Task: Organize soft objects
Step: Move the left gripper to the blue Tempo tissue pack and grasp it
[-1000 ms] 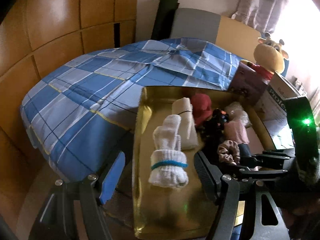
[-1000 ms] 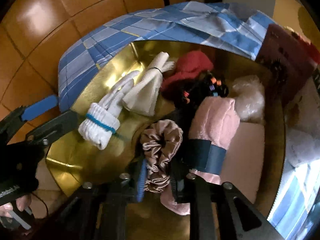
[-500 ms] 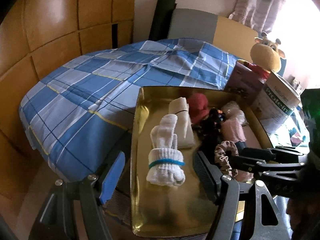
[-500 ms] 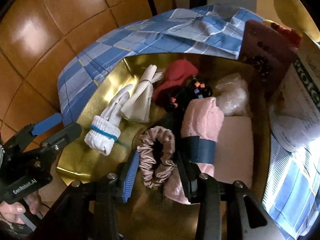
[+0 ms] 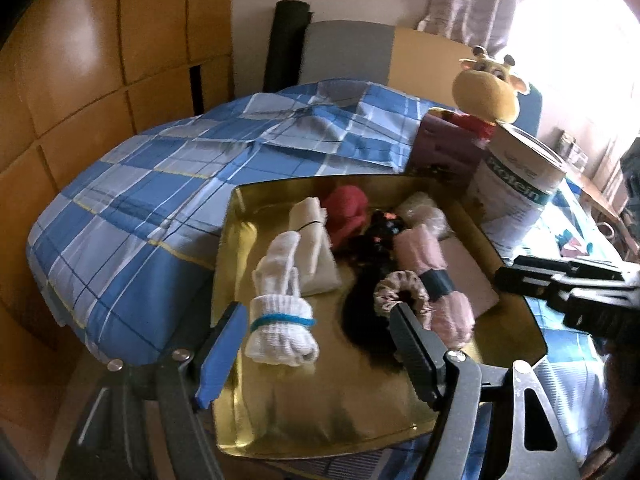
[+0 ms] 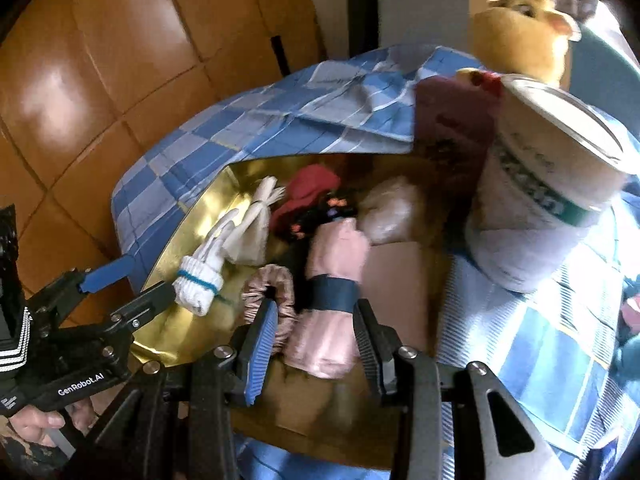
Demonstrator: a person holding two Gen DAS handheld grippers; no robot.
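Note:
A gold tray [image 5: 320,412] [image 6: 176,344] holds soft items: a white sock roll with a blue band [image 5: 280,320] [image 6: 200,280], a cream cloth bundle [image 5: 316,248], a red cloth [image 5: 348,216], a black hair tie bunch [image 5: 380,232], a pink towel roll with a dark band [image 5: 432,272] [image 6: 332,280] and a pink scrunchie [image 5: 400,296] [image 6: 272,284]. My left gripper [image 5: 316,356] is open around the sock roll's near end. My right gripper [image 6: 316,344] is open and straddles the near end of the towel roll.
The tray rests on a blue checked cloth [image 5: 160,200]. A white protein tub [image 5: 520,196] [image 6: 548,200], a purple box [image 5: 444,152] and a yellow plush giraffe [image 5: 488,92] stand behind and right of the tray. Wooden panelling fills the left.
Both grippers have pulled back and risen from the tray. The right gripper opened off the scrunchie, which now lies on the tray, and shifted right over the towel roll.

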